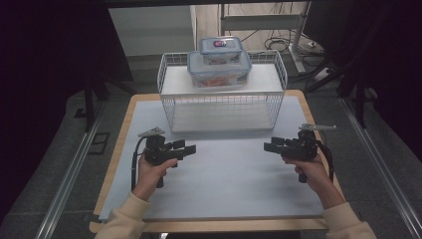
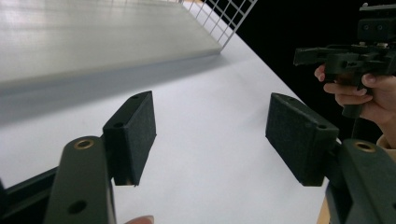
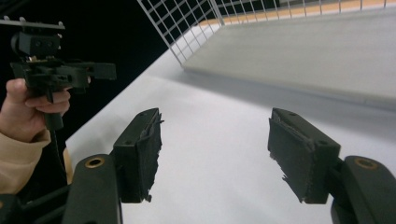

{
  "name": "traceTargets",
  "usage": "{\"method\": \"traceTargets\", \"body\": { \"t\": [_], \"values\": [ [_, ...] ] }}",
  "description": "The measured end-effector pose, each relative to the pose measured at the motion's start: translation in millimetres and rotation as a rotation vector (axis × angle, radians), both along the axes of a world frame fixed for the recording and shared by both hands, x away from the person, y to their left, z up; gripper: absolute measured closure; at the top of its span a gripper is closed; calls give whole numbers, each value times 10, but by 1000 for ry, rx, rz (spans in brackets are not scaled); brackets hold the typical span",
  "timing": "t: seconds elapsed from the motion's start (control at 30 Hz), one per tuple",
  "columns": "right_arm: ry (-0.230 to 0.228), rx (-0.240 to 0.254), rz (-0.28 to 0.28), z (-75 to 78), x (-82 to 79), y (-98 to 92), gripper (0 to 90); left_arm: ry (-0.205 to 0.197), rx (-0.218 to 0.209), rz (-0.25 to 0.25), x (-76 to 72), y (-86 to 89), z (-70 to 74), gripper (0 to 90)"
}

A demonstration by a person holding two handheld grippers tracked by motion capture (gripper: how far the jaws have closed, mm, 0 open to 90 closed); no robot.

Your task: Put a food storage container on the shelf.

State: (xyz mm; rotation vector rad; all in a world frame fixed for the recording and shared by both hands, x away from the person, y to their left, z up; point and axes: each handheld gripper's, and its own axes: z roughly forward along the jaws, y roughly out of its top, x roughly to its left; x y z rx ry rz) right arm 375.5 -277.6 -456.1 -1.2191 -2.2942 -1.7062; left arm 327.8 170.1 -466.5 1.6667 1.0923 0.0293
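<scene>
Black left claw [image 1: 190,148] and right claw [image 1: 268,146] point at each other above the worktop [image 1: 224,169], jaws spread wide, empty; beyond them, stacked clear tubs [image 1: 220,62] top a white wire basket [image 1: 169,99].

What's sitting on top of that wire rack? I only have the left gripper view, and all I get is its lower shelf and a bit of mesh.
Observer: Two clear food containers on the rack's top shelf, a small one stacked on a bigger one.
Operator: Lids on?
Observer: Yes, both lidded; the small container has a dark label on its lid.
Operator: Is my right gripper holding anything? I see it from the side.
Observer: No. The right gripper has its jaws wide apart with just the white table sheet between them.
Operator: And the pads?
Observer: The right gripper's pads look frayed along the edges.
</scene>
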Motion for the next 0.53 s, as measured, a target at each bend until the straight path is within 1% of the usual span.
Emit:
{"method": "traceTargets", "body": {
  "t": [0.07, 0.13, 0.23, 0.37, 0.53],
  "values": [
    [9, -3, -2, -72, -20, -3, 343, 4, 6, 5, -10, -4, -16, 314],
    [12, -19, -3, -95, -25, -5, 341, 2, 10, 6, -15, -8, -19, 309],
    [0, -10, -7, -72, -39, -23, 342, -2, 19, 2, -24, -22, -21, 301],
    [-21, -17, -17, -42, -65, -51, 341, -2, 25, 3, -21, -22, -39, 293],
    [-24, -11, -22, -34, -70, -71, 336, 1, 33, 7, -22, -9, -64, 271]
  ]
}}
